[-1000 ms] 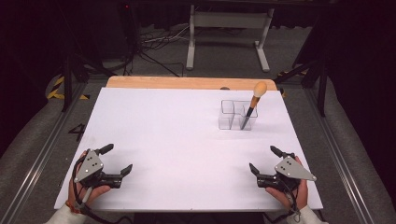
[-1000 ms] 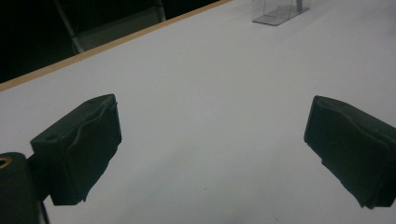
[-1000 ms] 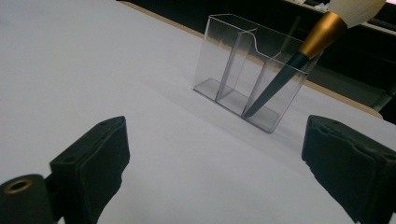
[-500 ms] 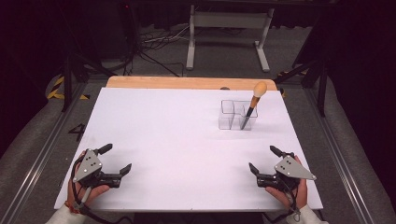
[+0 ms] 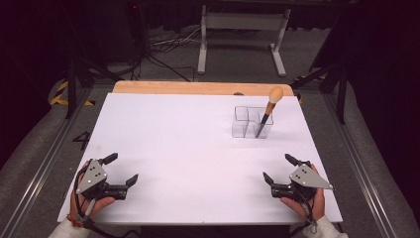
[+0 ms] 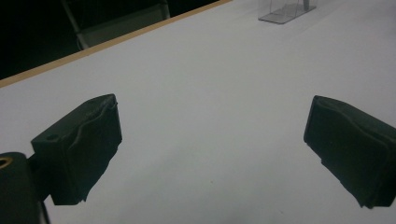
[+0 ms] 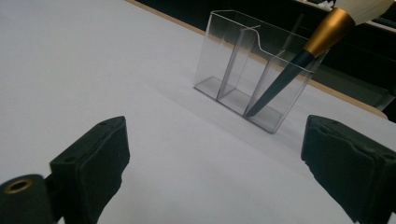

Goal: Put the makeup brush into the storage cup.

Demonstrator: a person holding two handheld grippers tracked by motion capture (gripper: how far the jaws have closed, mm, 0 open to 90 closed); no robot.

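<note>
White table (image 5: 198, 148) carries a clear organizer (image 5: 251, 122) at 1 o'clock, brush (image 5: 267, 110) leaning in one end compartment, bristles cropped in the right gripper view. Left gripper (image 5: 120, 170) and right gripper (image 5: 280, 168) both sit spread wide, empty, at 7 and 5.

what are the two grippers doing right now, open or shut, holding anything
Left gripper: open, holding nothing, low over the white table.
Right gripper: open, holding nothing, facing the clear organizer with the brush.

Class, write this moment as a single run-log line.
left gripper: open, holds nothing | right gripper: open, holds nothing | brush: leaning in clear organizer, right-hand compartment
</note>
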